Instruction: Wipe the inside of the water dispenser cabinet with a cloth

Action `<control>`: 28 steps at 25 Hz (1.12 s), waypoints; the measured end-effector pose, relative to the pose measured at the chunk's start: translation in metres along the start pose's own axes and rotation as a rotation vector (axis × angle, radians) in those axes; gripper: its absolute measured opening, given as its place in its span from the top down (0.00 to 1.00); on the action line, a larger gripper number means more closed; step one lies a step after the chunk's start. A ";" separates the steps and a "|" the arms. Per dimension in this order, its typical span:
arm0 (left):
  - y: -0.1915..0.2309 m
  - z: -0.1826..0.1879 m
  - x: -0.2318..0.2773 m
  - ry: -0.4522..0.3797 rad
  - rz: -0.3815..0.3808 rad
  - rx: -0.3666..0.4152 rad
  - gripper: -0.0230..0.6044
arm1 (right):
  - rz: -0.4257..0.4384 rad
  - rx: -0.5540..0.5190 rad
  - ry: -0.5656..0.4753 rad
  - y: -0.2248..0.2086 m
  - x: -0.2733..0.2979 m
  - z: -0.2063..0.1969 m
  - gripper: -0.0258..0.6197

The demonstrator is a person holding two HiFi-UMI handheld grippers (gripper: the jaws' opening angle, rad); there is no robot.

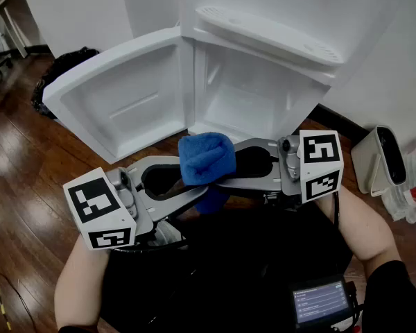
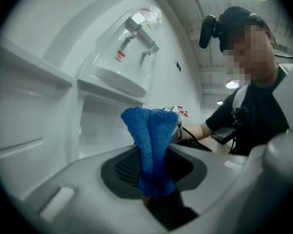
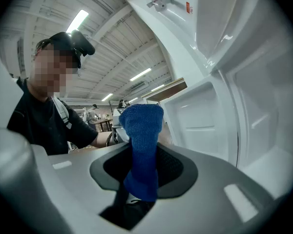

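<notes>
Nearest, a small lit screen [image 1: 320,302] sits against the person's dark clothing. Beyond it, 2 forearms reach out to the marker cubes. The left tongs [image 2: 150,172] are pinched narrow on the lower part of the blue cloth [image 1: 206,157]. The right tongs [image 3: 139,177] come in from the opposite side and clamp the same cloth. It is held folded between both, with its free end standing above the tips.

The cloth hangs above the wooden floor [image 1: 21,165], just in front of the open water dispenser cabinet [image 1: 263,99] and outside it. Behind the cloth runs the cabinet's lower front edge, and past that the white hollow stands open. The door [image 1: 125,96] is swung wide to the left with its inner face showing, so the mouth is unblocked.

A white device [image 1: 385,159] stands on the floor near the cabinet's right side. A black bag [image 1: 64,66] lies past the door's far corner.

In the head view the cloth covers the tips of both tongs and the near strip of the cabinet's base. An overhanging ledge cuts off the top of the hollow. The 2 taps [image 2: 139,33] show only in the left gripper view, above the cabinet.
</notes>
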State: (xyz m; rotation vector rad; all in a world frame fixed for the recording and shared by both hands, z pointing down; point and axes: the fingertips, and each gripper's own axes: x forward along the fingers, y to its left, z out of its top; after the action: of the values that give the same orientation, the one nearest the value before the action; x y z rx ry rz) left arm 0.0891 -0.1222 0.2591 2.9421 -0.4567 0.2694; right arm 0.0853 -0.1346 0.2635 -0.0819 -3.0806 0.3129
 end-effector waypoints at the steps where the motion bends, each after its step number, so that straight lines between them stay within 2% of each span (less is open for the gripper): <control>1: -0.001 0.000 0.000 -0.004 -0.010 -0.009 0.77 | -0.004 -0.004 -0.004 -0.001 0.000 0.000 0.75; 6: -0.002 0.006 -0.001 -0.042 -0.046 -0.053 0.78 | 0.008 -0.012 -0.050 0.001 -0.001 0.006 0.71; 8: 0.000 0.008 -0.001 -0.057 -0.044 -0.068 0.78 | 0.013 0.000 -0.073 0.001 -0.002 0.009 0.76; 12: 0.002 0.014 -0.003 -0.099 -0.041 -0.122 0.74 | -0.012 0.030 -0.128 0.001 -0.005 0.016 0.79; 14: 0.003 0.024 -0.013 -0.121 -0.025 -0.090 0.66 | -0.056 0.034 -0.181 -0.002 -0.007 0.028 0.79; 15: 0.004 0.033 -0.022 -0.133 -0.006 -0.042 0.62 | -0.097 0.027 -0.213 -0.007 -0.009 0.036 0.79; 17: 0.010 0.059 -0.052 -0.171 0.076 0.106 0.58 | -0.225 -0.012 -0.262 -0.026 -0.016 0.054 0.79; 18: 0.017 0.076 -0.075 -0.202 0.150 0.191 0.58 | -0.302 -0.034 -0.276 -0.037 -0.021 0.062 0.79; 20: 0.036 0.107 -0.138 -0.284 0.357 0.324 0.58 | -0.435 -0.033 -0.300 -0.057 -0.031 0.072 0.79; 21: 0.052 0.118 -0.173 -0.320 0.467 0.352 0.58 | -0.478 -0.008 -0.315 -0.064 -0.034 0.075 0.79; 22: 0.071 0.122 -0.207 -0.338 0.567 0.352 0.59 | -0.503 0.022 -0.330 -0.070 -0.034 0.076 0.79; 23: 0.094 0.120 -0.235 -0.330 0.645 0.331 0.66 | -0.513 0.047 -0.343 -0.074 -0.033 0.077 0.79; 24: 0.118 0.112 -0.254 -0.295 0.694 0.298 0.69 | -0.514 0.065 -0.352 -0.077 -0.030 0.076 0.79; 25: 0.139 0.101 -0.264 -0.246 0.703 0.256 0.68 | -0.510 0.077 -0.358 -0.077 -0.027 0.073 0.79; 26: 0.156 0.090 -0.265 -0.201 0.674 0.207 0.63 | -0.501 0.087 -0.361 -0.077 -0.025 0.069 0.79; 28: 0.178 0.071 -0.251 -0.132 0.561 0.111 0.48 | -0.478 0.107 -0.359 -0.075 -0.023 0.057 0.79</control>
State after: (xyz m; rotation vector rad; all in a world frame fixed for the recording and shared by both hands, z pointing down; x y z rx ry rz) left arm -0.1913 -0.2303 0.1615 2.8792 -1.3241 0.1634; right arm 0.1022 -0.2206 0.2217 0.7813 -3.2714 0.5083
